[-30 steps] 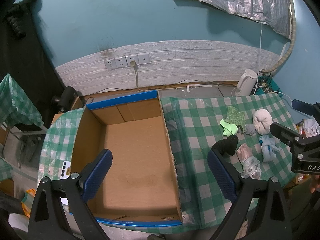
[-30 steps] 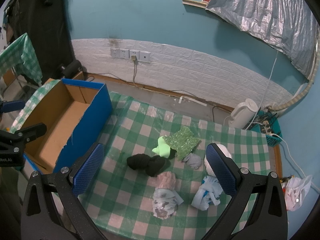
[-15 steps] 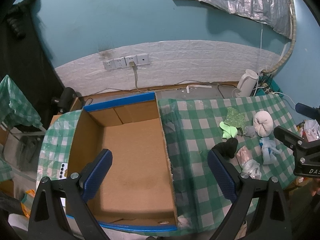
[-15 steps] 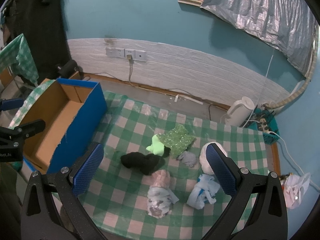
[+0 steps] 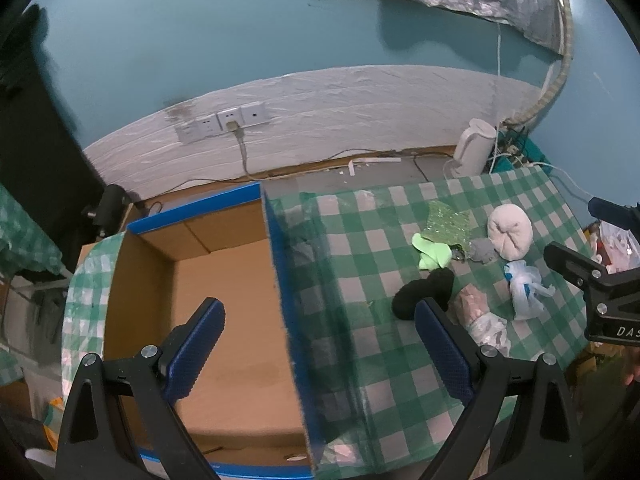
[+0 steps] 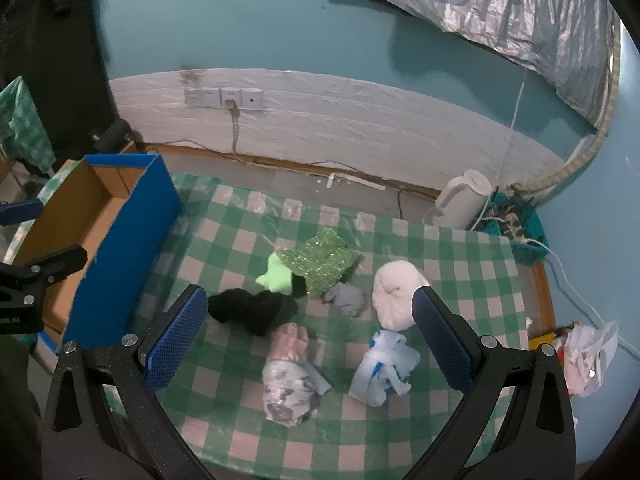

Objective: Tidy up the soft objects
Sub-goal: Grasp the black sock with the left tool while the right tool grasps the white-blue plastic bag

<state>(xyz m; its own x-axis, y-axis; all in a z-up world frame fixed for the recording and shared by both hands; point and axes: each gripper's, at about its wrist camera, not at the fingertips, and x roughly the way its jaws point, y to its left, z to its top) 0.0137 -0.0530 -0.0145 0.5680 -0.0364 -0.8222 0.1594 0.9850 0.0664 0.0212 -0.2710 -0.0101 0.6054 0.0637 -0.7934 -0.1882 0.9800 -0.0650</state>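
I hold both tools up over the green-and-white checked tablecloth (image 6: 224,248), and over the last second I have carried them a little higher and to the right, so the open cardboard box with the blue outer walls (image 5: 224,300) has slid leftward in the left wrist view and the pile of soft things now sits more squarely under my right gripper (image 6: 308,332). Its blue-padded jaws stand wide apart with nothing between them; my left gripper (image 5: 320,344) is likewise spread and empty, straddling the right wall of the box.

Nothing has gone into the box yet: its brown floor is bare. All the soft things lie together on the cloth to the right of the box. Nearest the box is the black rolled sock (image 6: 252,310), and just behind it the lime-green sock (image 6: 276,274), tucked under the edge of a green sequinned cloth (image 6: 324,260). Further from the box are a small grey crumpled sock (image 6: 346,298) and a pale pink rolled bundle (image 6: 396,292); in front lie a pink-and-white mottled sock bundle (image 6: 288,376) and a white-and-blue crumpled piece (image 6: 380,368).

I judge the shift to be my approach for a first pick, most likely the black sock, since it sits closest to the box.
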